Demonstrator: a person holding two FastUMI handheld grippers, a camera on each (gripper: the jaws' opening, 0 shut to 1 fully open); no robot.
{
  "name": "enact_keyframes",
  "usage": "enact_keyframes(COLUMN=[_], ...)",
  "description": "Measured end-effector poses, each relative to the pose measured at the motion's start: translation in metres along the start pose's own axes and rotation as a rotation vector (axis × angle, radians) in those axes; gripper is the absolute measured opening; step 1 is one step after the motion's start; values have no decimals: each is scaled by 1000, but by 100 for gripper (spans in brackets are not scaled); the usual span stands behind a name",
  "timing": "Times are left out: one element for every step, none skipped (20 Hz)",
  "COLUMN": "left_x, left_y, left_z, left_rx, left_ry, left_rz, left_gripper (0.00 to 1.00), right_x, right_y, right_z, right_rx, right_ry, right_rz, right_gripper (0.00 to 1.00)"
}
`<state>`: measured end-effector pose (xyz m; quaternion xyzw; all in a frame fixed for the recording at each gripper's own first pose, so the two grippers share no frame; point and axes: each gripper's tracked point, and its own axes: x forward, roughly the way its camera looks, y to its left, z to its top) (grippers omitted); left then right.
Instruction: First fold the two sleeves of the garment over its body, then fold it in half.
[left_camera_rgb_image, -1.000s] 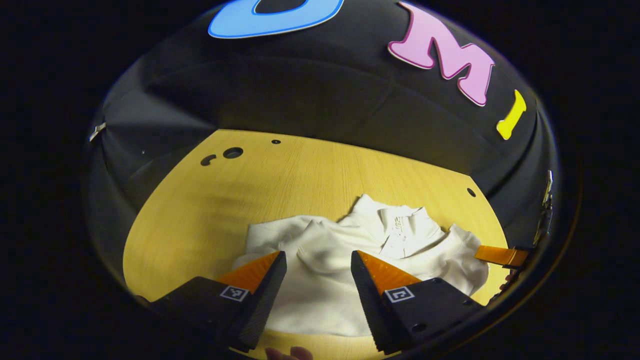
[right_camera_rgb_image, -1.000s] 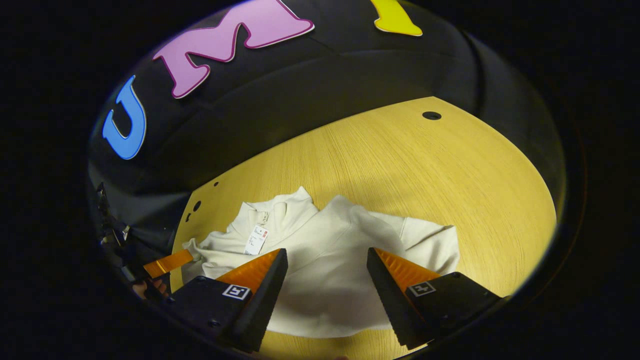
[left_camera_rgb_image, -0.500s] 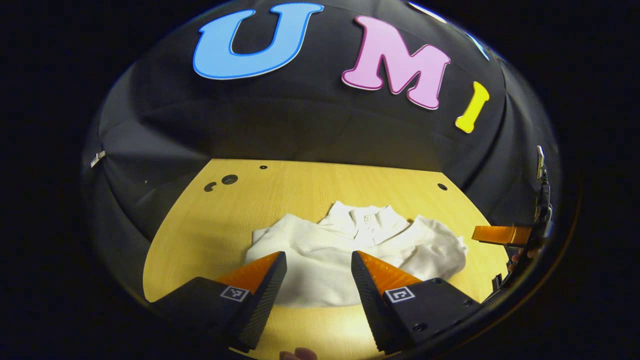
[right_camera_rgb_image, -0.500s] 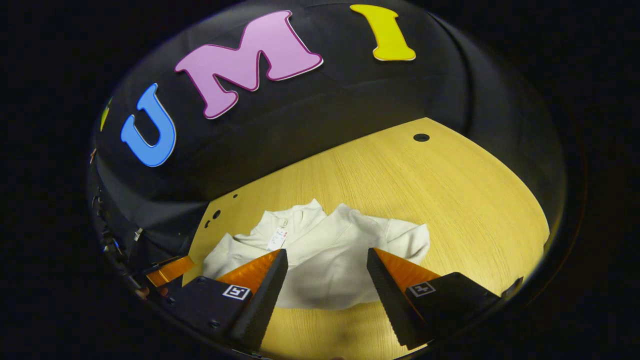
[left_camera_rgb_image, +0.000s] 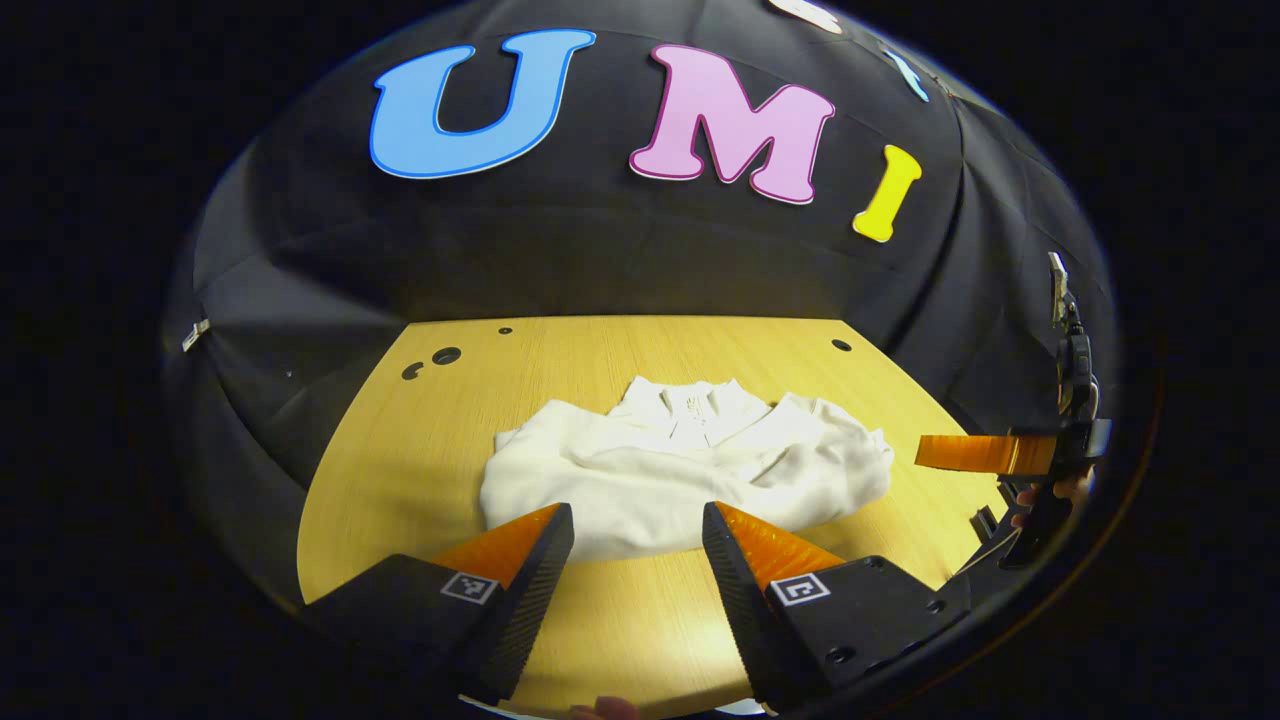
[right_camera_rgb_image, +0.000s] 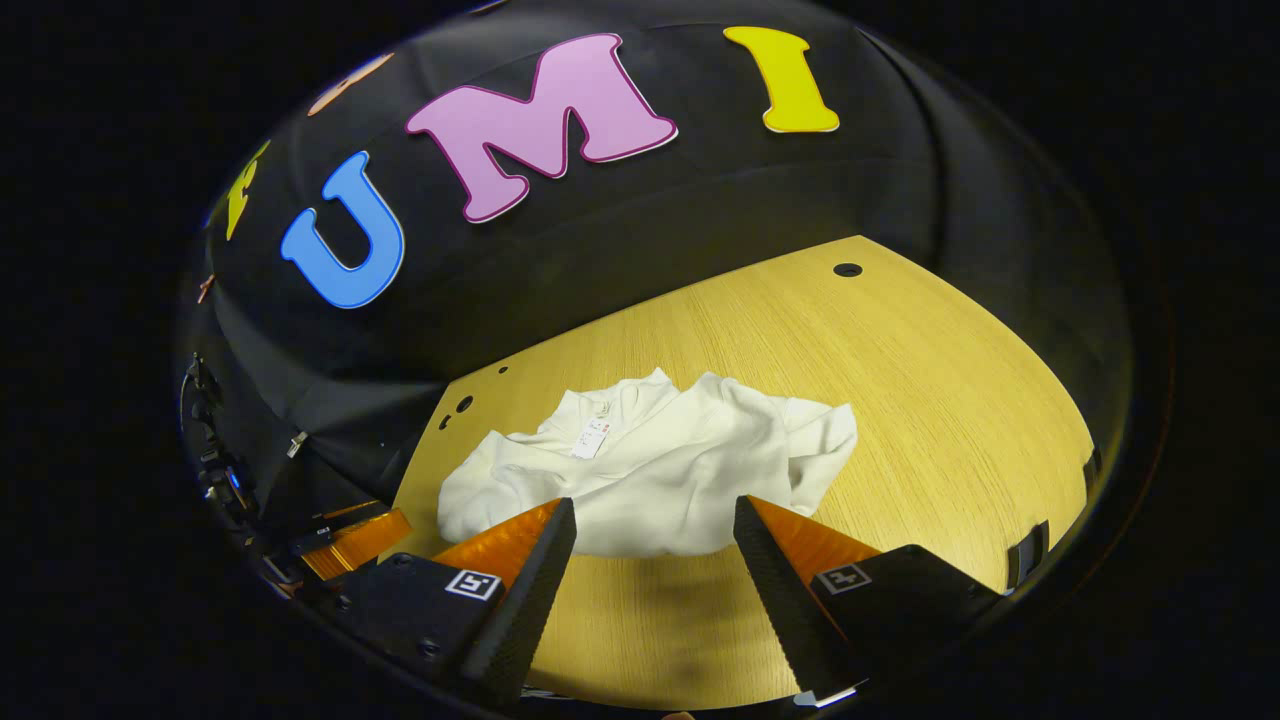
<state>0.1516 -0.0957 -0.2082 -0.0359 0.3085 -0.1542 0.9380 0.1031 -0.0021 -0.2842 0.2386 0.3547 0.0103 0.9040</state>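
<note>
Both hand-held grippers have drawn back and up from the white garment (left_camera_rgb_image: 680, 470), which a second ago lay between their fingers and now sits beyond the tips. It lies bunched on the wooden desk (left_camera_rgb_image: 400, 470), collar toward the booth's back wall (a small tag shows at the neck in the right gripper view). The left hand-held gripper (left_camera_rgb_image: 635, 545) has its fingers spread apart with nothing between them, and so does the right hand-held gripper (right_camera_rgb_image: 655, 545). Neither touches the cloth.
</note>
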Motion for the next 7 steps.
enact_keyframes(left_x=[-1,-2,-2,-2,-2,-2,-2], left_y=[0,0,1,0,0,1,1], left_z=[-4,-7,-8,-9,-8,-7,-7], left_rx=[2,3,1,-1,-4,-6,-8], left_ry=[4,9,10,11,9,7,8], left_rz=[-2,-6,-10,-16,-21,-23,-23], left_gripper=[83,83,83,84,84,84,84], right_x=[-1,-2,-2,-3,-4,-5,-5], right_y=[1,1,2,3,3,4,4], right_z=[-1,0,-1,-1,-1,-2,-3], right_rx=[4,8,8,5,0,-4,-5], right_ry=[0,-5,-7,-9,-12,-12,-11], right_rz=[-1,-4,-5,-7,-9,-10,-12], right_gripper=[98,98,98,98,98,98,98])
